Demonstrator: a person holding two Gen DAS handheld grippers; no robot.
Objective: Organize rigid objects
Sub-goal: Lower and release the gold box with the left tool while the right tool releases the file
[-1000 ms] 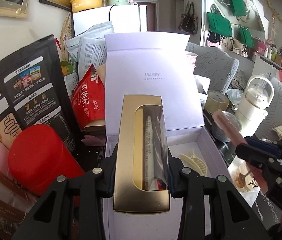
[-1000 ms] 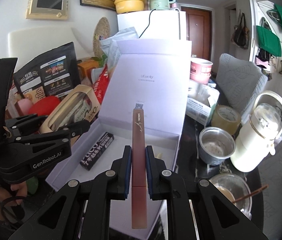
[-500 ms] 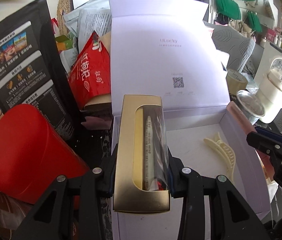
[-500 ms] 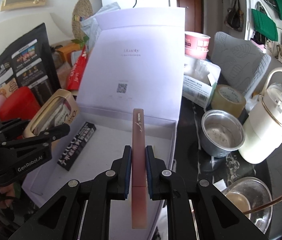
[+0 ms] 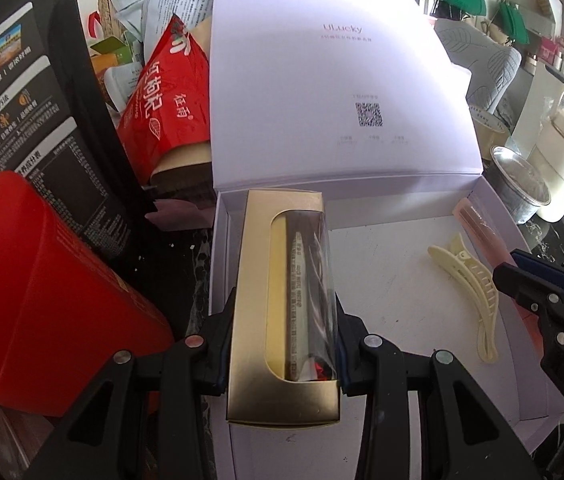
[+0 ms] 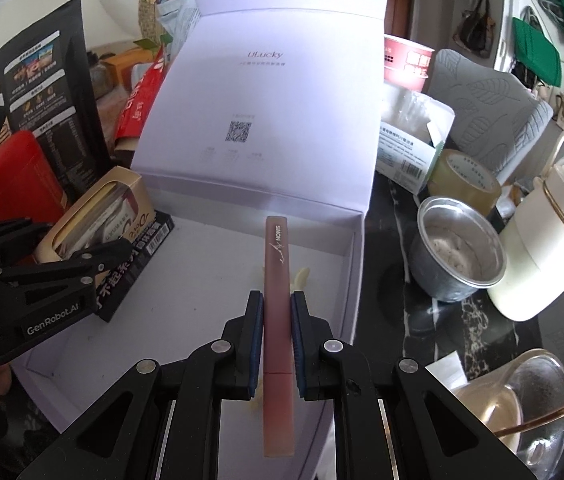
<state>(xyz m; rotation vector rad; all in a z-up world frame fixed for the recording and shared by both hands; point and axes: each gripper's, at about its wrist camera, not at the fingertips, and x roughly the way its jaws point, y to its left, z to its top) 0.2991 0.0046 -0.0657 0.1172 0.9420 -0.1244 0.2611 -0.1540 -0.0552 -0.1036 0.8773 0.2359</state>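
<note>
The left tool is clamped on a gold window box, gripping its two long sides; the box hangs over the left part of the open white box. The right tool is clamped on a slim pink stick, held lengthwise over the right part of the same white box. On the floor of the white box, a cream hair clip lies near the right wall and a black carton lies near the left wall, partly under the left tool. The lid stands raised behind. A metal cup stands on the table right of the white box.
</note>
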